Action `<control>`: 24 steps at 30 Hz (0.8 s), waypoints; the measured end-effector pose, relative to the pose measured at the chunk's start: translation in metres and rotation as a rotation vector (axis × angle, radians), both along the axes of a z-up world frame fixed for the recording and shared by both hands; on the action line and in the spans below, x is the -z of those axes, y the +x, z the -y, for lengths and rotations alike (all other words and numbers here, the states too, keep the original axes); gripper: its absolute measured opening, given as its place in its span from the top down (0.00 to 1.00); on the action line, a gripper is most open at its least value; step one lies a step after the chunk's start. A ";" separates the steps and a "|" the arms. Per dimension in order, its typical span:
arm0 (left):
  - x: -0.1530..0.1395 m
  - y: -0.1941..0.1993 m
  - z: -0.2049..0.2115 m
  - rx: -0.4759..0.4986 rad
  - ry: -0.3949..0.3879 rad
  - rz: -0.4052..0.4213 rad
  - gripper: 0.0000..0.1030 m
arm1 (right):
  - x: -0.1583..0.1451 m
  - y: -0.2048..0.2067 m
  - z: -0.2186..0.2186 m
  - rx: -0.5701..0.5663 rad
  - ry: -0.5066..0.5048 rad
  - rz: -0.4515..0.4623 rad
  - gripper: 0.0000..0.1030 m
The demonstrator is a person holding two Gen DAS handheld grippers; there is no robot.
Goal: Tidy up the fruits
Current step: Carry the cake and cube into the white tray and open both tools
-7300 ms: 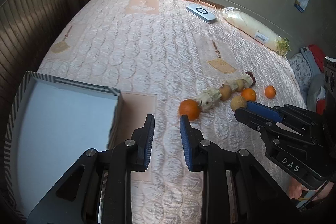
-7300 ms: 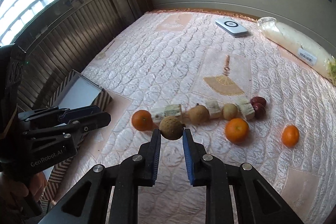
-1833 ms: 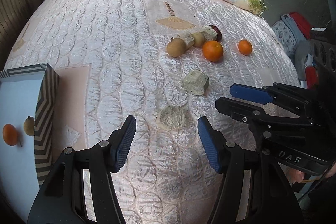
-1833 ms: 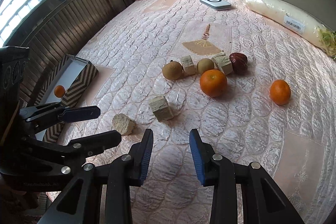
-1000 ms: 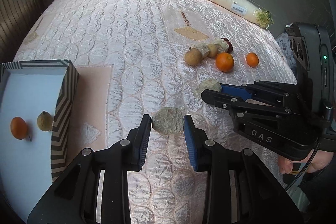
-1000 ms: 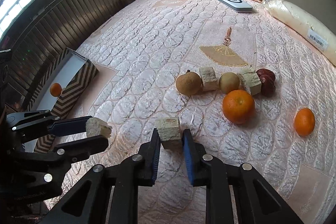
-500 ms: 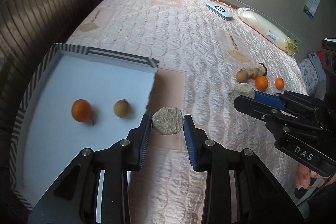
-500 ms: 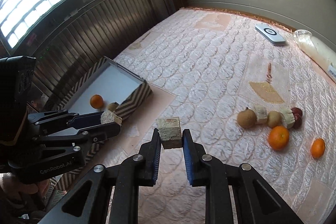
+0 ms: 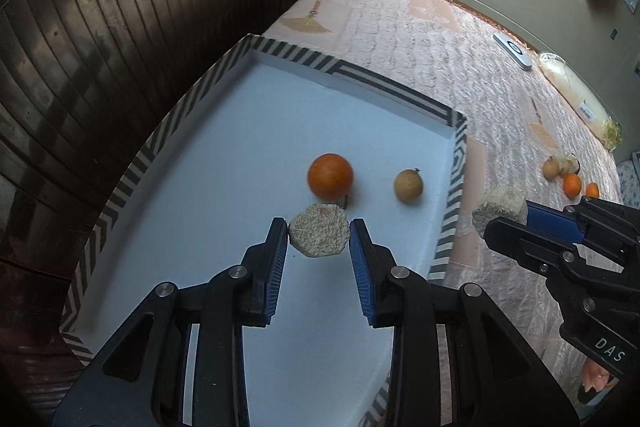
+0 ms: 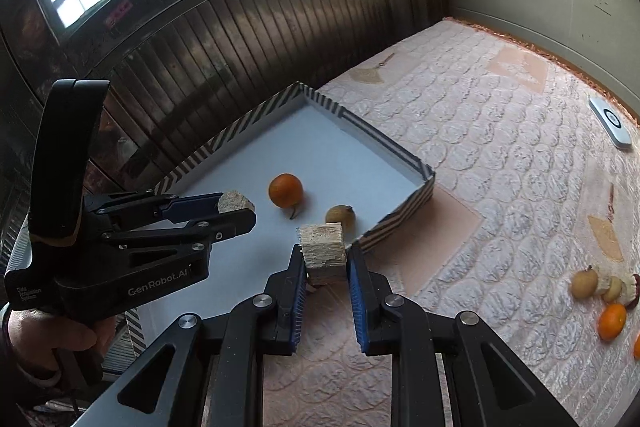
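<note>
Two grippers, each clamped on a pale chunk
Left gripper [image 9: 319, 239] holds a rounded chunk [image 9: 319, 235] over the striped tray [image 9: 454, 187] — right gripper [image 10: 325, 269] holds a cube-shaped chunk [image 10: 323, 251] at its rim.

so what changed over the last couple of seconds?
Both grippers closed on a pale chunk each and carried them from the quilt to the striped box: left gripper over its floor, right gripper near its corner. Orange and brown fruit inside stayed put.
</note>
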State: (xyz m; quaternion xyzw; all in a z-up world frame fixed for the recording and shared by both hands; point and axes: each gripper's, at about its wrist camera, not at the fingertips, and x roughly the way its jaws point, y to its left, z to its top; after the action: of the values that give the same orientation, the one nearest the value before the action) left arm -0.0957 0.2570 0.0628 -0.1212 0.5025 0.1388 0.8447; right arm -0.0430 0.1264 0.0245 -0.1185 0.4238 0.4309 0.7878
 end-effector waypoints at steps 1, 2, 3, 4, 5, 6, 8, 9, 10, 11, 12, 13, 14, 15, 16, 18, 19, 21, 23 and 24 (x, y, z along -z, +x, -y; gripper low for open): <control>0.002 -0.001 -0.005 -0.012 0.002 -0.005 0.70 | 0.002 -0.002 -0.006 -0.012 -0.007 -0.001 0.81; 0.005 -0.002 -0.009 -0.022 0.002 -0.010 0.70 | 0.003 -0.003 -0.012 -0.024 -0.013 -0.001 0.81; 0.007 -0.003 -0.013 -0.033 -0.001 -0.013 0.70 | 0.005 -0.005 -0.018 -0.037 -0.017 -0.002 0.81; 0.009 -0.004 -0.017 -0.043 -0.003 -0.016 0.70 | 0.006 -0.006 -0.023 -0.049 -0.021 -0.003 0.81; 0.012 -0.005 -0.020 -0.053 -0.002 -0.019 0.70 | 0.008 -0.007 -0.029 -0.060 -0.028 -0.005 0.81; 0.014 -0.006 -0.023 -0.062 -0.003 -0.022 0.70 | 0.011 -0.009 -0.035 -0.069 -0.038 -0.006 0.81; 0.017 -0.007 -0.029 -0.075 -0.004 -0.024 0.70 | 0.016 -0.011 -0.046 -0.087 -0.056 -0.008 0.81; 0.018 -0.007 -0.030 -0.080 0.002 -0.026 0.70 | 0.019 -0.012 -0.050 -0.097 -0.063 -0.010 0.81; 0.019 -0.007 -0.032 -0.084 0.005 -0.026 0.70 | 0.021 -0.012 -0.055 -0.105 -0.071 -0.012 0.81; 0.020 -0.007 -0.033 -0.088 0.003 -0.026 0.70 | 0.024 -0.012 -0.059 -0.111 -0.080 -0.011 0.81; 0.021 -0.007 -0.035 -0.092 0.000 -0.026 0.70 | 0.027 -0.012 -0.063 -0.116 -0.090 -0.010 0.81; 0.021 -0.007 -0.036 -0.096 0.000 -0.026 0.70 | 0.028 -0.013 -0.065 -0.120 -0.099 -0.009 0.81; 0.022 -0.007 -0.037 -0.099 -0.001 -0.026 0.70 | 0.030 -0.013 -0.068 -0.125 -0.106 -0.008 0.81; 0.023 -0.007 -0.038 -0.102 -0.002 -0.026 0.70 | 0.032 -0.013 -0.070 -0.129 -0.113 -0.007 0.81; 0.024 -0.007 -0.039 -0.105 -0.004 -0.027 0.70 | 0.034 -0.012 -0.072 -0.134 -0.119 -0.005 0.81; 0.026 -0.005 -0.039 -0.110 -0.006 -0.030 0.70 | 0.038 -0.013 -0.076 -0.140 -0.132 -0.002 0.81; 0.028 -0.005 -0.040 -0.112 -0.008 -0.031 0.70 | 0.040 -0.013 -0.078 -0.139 -0.139 -0.001 0.81; 0.029 -0.005 -0.040 -0.114 -0.009 -0.033 0.70 | 0.043 -0.010 -0.081 -0.131 -0.152 0.007 0.81; 0.030 -0.005 -0.041 -0.118 -0.009 -0.034 0.70 | 0.047 -0.008 -0.085 -0.128 -0.158 0.007 0.81; 0.031 -0.004 -0.042 -0.119 -0.012 -0.034 0.70 | 0.049 -0.007 -0.088 -0.129 -0.164 0.010 0.81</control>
State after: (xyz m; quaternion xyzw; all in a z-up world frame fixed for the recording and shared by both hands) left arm -0.1001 0.2990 0.0321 -0.1536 0.5096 0.1880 0.8255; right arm -0.0496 0.2148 -0.0244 -0.2117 0.4454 0.4438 0.7482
